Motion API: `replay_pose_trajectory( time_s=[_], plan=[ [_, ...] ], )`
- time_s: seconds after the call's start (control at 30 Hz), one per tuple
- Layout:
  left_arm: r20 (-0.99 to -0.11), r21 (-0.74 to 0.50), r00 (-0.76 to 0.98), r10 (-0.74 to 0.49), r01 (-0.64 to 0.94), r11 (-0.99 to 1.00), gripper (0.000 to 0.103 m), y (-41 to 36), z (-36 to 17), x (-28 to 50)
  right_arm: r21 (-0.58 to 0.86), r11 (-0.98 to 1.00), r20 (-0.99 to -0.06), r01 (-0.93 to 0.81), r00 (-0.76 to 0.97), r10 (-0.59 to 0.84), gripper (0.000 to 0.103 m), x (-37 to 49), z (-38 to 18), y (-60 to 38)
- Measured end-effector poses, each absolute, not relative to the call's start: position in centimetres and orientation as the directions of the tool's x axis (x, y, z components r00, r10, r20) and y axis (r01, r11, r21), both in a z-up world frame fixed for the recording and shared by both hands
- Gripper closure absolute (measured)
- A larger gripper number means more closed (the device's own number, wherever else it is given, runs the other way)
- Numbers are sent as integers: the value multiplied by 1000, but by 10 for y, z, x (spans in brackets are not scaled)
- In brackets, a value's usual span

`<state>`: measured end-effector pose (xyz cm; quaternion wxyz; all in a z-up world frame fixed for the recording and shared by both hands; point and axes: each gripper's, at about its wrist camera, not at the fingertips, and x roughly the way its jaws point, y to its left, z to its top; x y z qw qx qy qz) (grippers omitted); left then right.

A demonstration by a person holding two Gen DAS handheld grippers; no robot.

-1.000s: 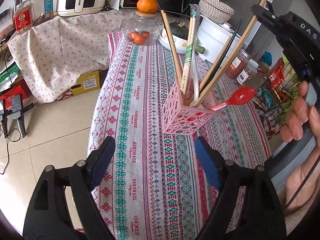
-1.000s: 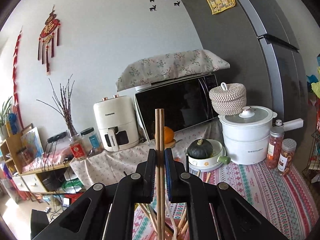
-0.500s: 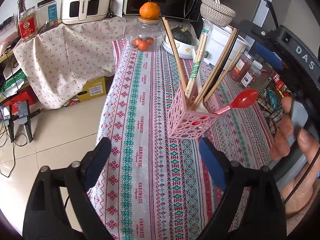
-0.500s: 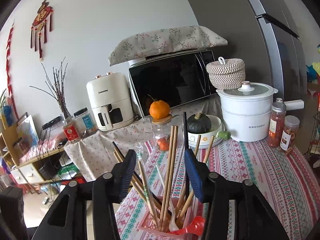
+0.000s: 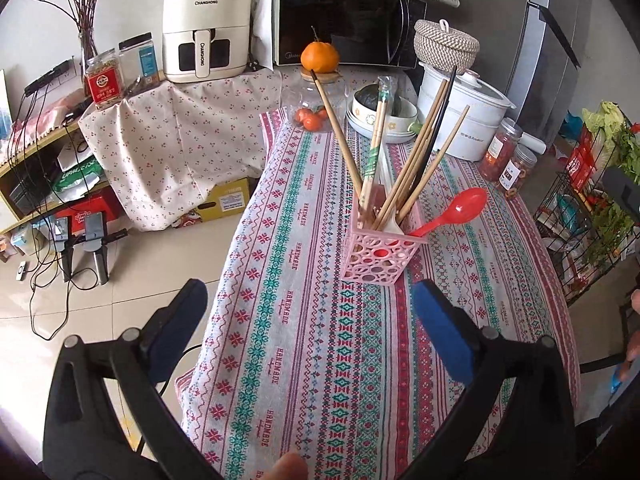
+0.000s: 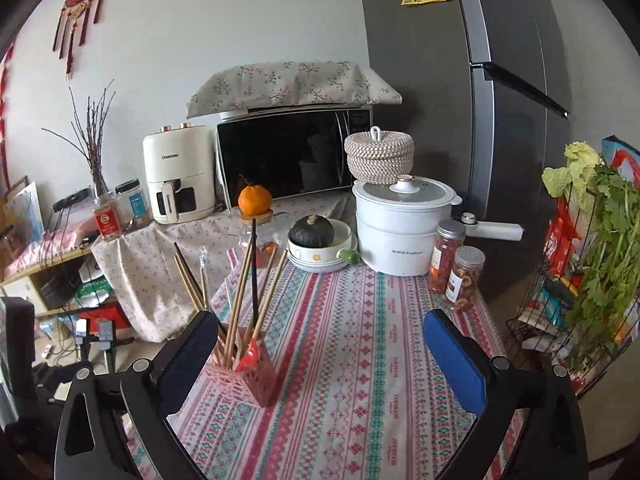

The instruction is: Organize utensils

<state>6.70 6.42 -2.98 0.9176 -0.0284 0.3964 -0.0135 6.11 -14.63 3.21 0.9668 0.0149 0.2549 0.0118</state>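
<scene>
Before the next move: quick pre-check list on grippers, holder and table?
1. Left gripper open, nothing held: ok.
2. Right gripper open, nothing held: ok.
3. Holder upright on the tablecloth: ok.
4. Chopsticks and red spoon inside the holder: ok.
5. Loose utensils left on the cloth: none in view, but the near edge is hidden behind the grippers: cannot tell.
6. Holder apart from the jars and pot: ok.
</scene>
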Motion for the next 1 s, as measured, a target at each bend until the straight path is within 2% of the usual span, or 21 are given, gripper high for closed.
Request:
replay_pose_trajectory(
  time_s=[0.23,0.37,1.0],
  plan=[
    [-662,-20,748,-41,37,999,1,37,-6,33,49,999,-587,15,810,17,0,25,22,-157],
    [-632,3,774,-37,51,999,1,27,0,21,52,998,-597,32,802,6,0,12,22,-164],
    [-659,2,750,-54,74,997,1,9,-10,29,18,999,-625,38,781,-19,0,22,9,-165]
  ],
)
